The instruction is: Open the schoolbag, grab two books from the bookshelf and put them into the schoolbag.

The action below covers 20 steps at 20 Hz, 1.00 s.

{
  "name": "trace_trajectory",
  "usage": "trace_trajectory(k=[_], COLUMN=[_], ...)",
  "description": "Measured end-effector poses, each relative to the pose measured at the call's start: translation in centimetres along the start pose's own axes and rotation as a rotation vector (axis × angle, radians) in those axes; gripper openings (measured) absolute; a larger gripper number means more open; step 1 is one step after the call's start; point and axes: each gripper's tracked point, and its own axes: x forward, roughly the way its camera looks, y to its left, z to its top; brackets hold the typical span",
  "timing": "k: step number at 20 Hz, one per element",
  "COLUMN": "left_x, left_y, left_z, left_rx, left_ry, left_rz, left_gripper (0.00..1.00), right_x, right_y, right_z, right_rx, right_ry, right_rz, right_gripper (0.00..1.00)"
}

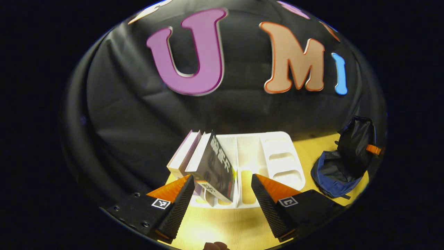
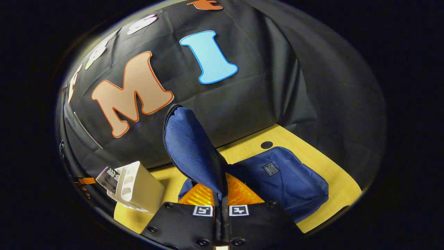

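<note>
The left gripper (image 1: 222, 194) faces the white bookshelf (image 1: 277, 152) with its fingers spread apart, and the near book (image 1: 215, 166), dark-covered and leaning, stands between the two pads but not visibly pressed by either. A second, pale book (image 1: 182, 156) leans just behind it at the same end of the rack. The right gripper (image 2: 222, 208) has its fingers closed together on the flap (image 2: 189, 146) of the schoolbag (image 2: 288, 180), holding that flap raised above the bag body, which lies flat on the yellow wooden table (image 2: 333, 173). Risk one: the leaning book probably presents a glossy, stiff cover at an angle to the ribbed black pads, so closing on it off-square may let it pivot or slip out; squaring the pads to the cover before closing reduces this. Risk two: the two books lean against each other, so lifting the near one may tip the pale one or drag it along. Risk three: the rack is light moulded plastic with thin dividers and open slots, and a sideways pull may shift or tilt it on the smooth table. Risk four: the bag is soft woven blue fabric with a zip edge and no stiffness of its own; if the flap sags or slips from the pinch, the mouth may collapse and block insertion. Whether the opening is wide enough for a book cannot be judged from here.
</note>
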Motion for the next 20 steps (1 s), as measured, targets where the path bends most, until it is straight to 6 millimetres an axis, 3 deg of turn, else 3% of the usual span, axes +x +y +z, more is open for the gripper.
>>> trace_trajectory(k=[5, 10, 20], left_x=[2.7, 4.3, 7.1], left_y=[1.9, 1.7, 2.7], left_z=[-3.0, -3.5, -0.9], left_rx=[-0.080, 0.001, 0.024], left_ry=[0.199, 0.277, 0.319], left_rz=[-0.013, -0.039, -0.051], left_gripper=[0.96, 0.96, 0.94], right_x=[0.0, 0.0, -0.1], right_y=[-0.4, -0.4, -0.5], right_z=[0.3, 0.1, 0.2], right_rx=[0.028, 0.035, 0.040], right_ry=[-0.017, -0.016, -0.013], right_rz=[-0.036, -0.058, -0.078], right_gripper=[0.03, 0.05, 0.03])
